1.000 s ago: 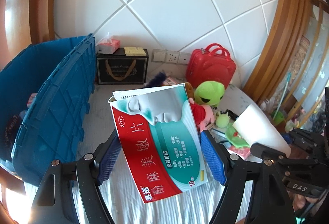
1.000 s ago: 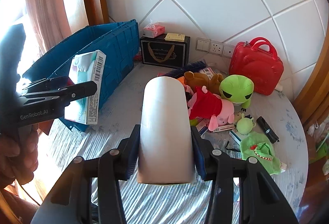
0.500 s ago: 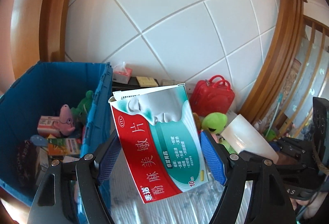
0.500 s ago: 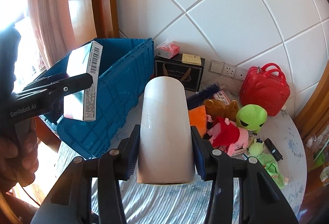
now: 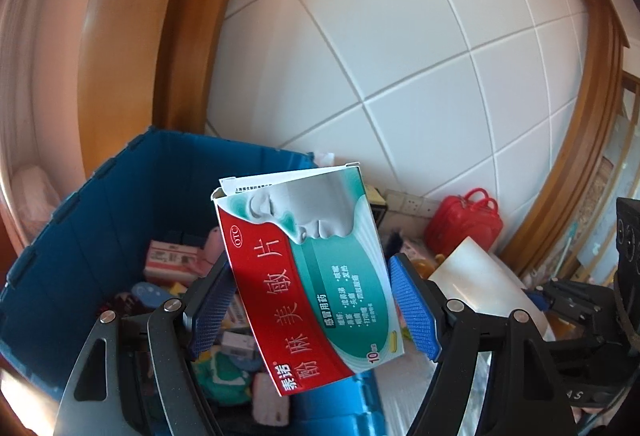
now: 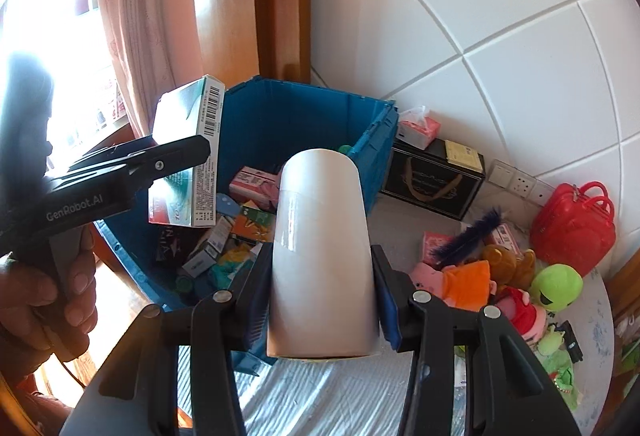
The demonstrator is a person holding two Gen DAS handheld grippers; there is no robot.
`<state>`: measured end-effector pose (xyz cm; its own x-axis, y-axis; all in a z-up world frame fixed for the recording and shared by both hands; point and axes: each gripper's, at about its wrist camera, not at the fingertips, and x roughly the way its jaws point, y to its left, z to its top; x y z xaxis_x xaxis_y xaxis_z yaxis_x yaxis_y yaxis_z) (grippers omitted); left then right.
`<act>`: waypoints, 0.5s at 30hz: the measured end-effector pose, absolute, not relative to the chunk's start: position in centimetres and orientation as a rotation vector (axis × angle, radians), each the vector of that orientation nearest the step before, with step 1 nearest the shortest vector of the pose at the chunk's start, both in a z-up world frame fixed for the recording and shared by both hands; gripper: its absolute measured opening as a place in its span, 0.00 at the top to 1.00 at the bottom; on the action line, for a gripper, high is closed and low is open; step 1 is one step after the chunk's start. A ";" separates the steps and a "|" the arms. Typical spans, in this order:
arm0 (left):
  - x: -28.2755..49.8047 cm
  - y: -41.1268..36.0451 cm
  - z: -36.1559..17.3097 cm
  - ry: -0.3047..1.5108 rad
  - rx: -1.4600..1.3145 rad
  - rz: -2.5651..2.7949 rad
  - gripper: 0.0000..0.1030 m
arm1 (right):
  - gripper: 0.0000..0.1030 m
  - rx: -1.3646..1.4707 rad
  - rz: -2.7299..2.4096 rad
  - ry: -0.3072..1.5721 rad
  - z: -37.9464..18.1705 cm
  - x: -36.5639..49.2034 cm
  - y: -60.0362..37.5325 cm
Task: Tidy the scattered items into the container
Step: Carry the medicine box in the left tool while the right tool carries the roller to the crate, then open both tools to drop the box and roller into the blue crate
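- Bench (image 6: 312,392): round, pale striped cloth, set against a white tiled wall (image 6: 500,16); wood frame and pink curtain (image 6: 148,16) to the left.
- Bin (image 6: 276,120): blue, open, at the bench's left edge, part-filled with boxes and toys.
- Left tool (image 5: 310,306): clenched on a medicine box (image 5: 308,276), over the bin.
- Right tool (image 6: 322,300): clenched on a white roll (image 6: 322,256), at the bin's near rim.
- Toys (image 6: 556,286), red case (image 6: 572,226): scattered right; near cloth bare.
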<state>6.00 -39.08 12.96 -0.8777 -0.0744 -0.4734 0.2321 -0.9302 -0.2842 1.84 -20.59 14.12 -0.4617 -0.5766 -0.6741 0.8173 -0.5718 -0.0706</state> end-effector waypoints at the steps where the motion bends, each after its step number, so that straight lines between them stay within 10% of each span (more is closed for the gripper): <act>1: 6.2 -40.3 13.0 0.507 0.691 -2.841 0.26 | 0.56 0.761 -2.074 0.501 14.0 2.2 -21.6; 15: 6.1 -50.7 12.7 0.515 0.664 -2.750 0.26 | 0.56 0.765 -1.953 0.558 12.5 3.3 -32.5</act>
<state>6.15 -50.74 12.66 -0.8600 -0.1701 -0.4812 0.3327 -0.9018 -0.2758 3.34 -32.54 12.48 -0.3702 -0.6012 -0.7082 0.8845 -0.4610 -0.0711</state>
